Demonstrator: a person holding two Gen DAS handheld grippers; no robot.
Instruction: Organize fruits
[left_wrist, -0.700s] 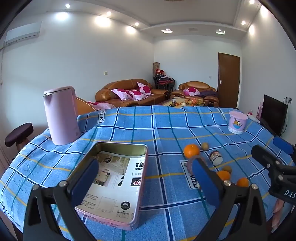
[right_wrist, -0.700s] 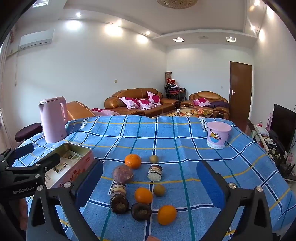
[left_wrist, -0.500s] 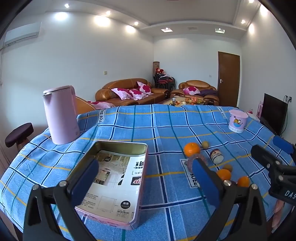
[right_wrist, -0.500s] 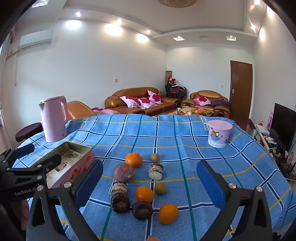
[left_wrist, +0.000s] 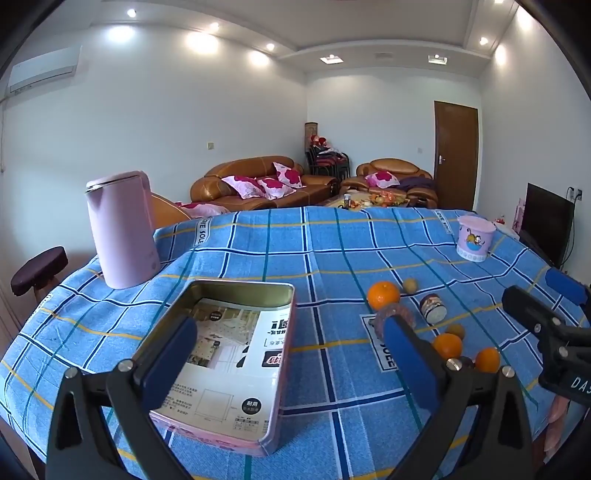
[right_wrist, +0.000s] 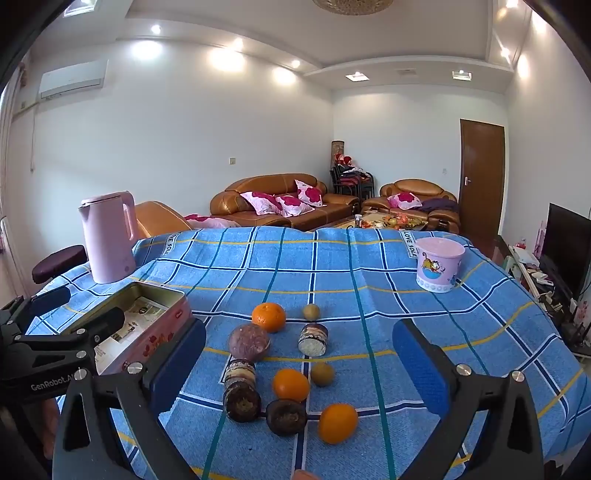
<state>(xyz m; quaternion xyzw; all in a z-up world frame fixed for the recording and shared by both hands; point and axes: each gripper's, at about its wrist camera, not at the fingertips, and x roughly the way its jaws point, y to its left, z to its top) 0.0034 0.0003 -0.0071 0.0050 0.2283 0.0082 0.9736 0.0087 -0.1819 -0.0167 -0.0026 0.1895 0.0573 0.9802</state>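
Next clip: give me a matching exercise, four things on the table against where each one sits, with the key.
Things:
1. kettle
2. tin
3. cup
4. oranges

Places:
A. far right of the cloth, standing alone
B. middle of the cloth, among the other fruit
C. far left corner, upright
D. left, nearer than the kettle, lid off

Pairs: 1-C, 2-D, 3-A, 4-B

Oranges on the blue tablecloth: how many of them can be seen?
3. The far orange lies nearest the tin box, the middle orange sits in the centre of the cluster, and the near orange is closest to the camera. None looks hidden.
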